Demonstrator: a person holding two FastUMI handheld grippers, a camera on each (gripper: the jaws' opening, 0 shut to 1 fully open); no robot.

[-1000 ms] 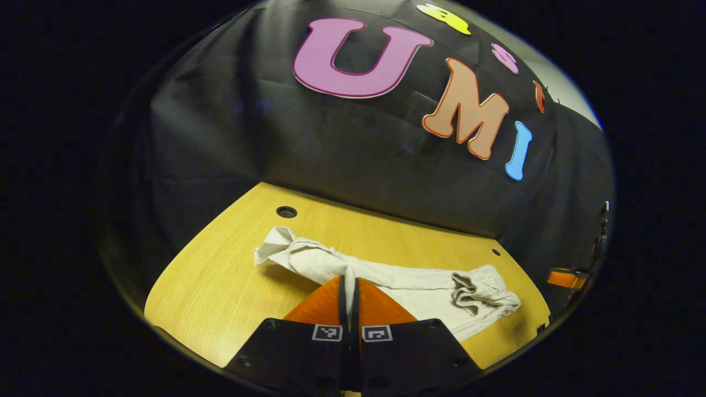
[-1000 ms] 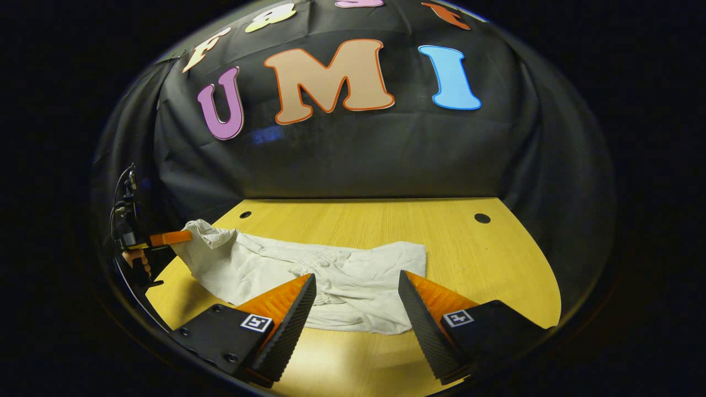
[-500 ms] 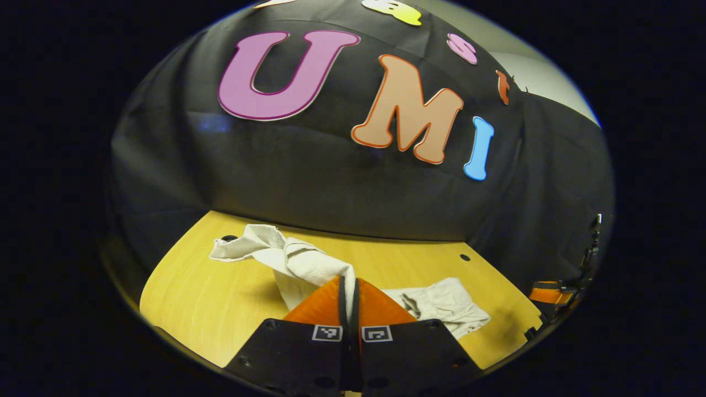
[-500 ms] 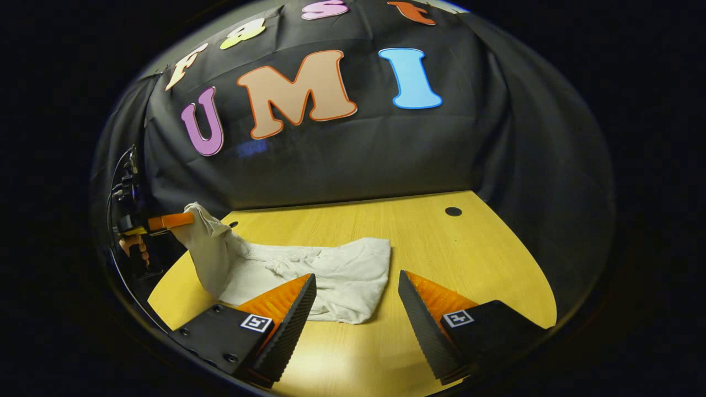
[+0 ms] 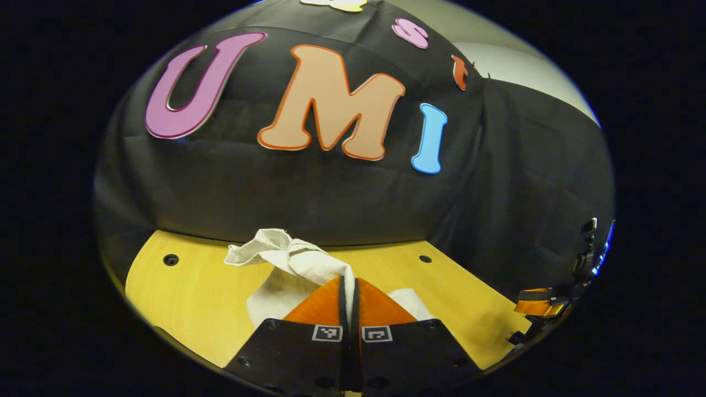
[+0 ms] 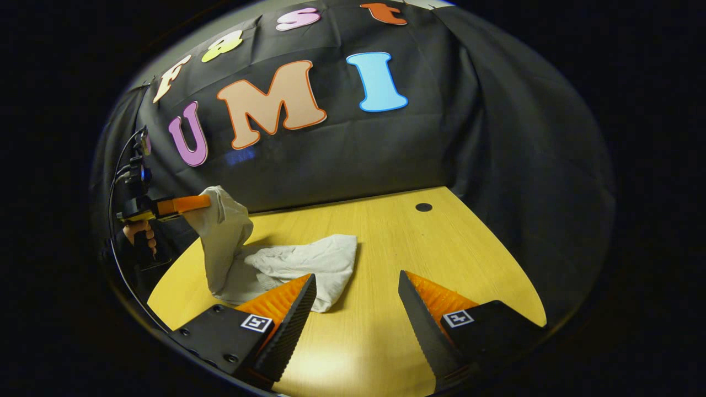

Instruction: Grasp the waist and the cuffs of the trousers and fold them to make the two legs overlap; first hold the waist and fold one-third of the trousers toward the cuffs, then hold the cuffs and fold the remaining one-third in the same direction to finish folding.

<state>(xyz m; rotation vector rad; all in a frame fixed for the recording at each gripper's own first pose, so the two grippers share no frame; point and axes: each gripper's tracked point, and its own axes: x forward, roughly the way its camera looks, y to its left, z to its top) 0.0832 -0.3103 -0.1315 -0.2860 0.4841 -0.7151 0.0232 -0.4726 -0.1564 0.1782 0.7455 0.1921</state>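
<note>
The pale cream trousers (image 6: 300, 264) lie bunched on the yellow table (image 6: 419, 253), left of centre in the right gripper view. One end of them (image 6: 223, 229) hangs lifted above the table, pinched in my left gripper (image 6: 205, 200), which a hand (image 6: 138, 234) holds at the far left. In the left gripper view that gripper (image 5: 348, 278) is shut on the cloth, and a fold of the trousers (image 5: 287, 256) stands up just past its fingers. My right gripper (image 6: 356, 286) is open over bare table, with the trousers beside its left finger (image 6: 292, 309). I cannot tell which end is held.
The table has small round holes (image 6: 423, 207) (image 5: 170, 259) near its back edge. The black cloth wall closes the back and sides. My right gripper (image 5: 538, 307) also appears at the far right of the left gripper view, off the table's edge.
My left gripper has lifted its end of the trousers higher and carried it along, dragging the cloth into a shorter heap. The right gripper stayed open, and the cloth has left the gap between its fingers.
</note>
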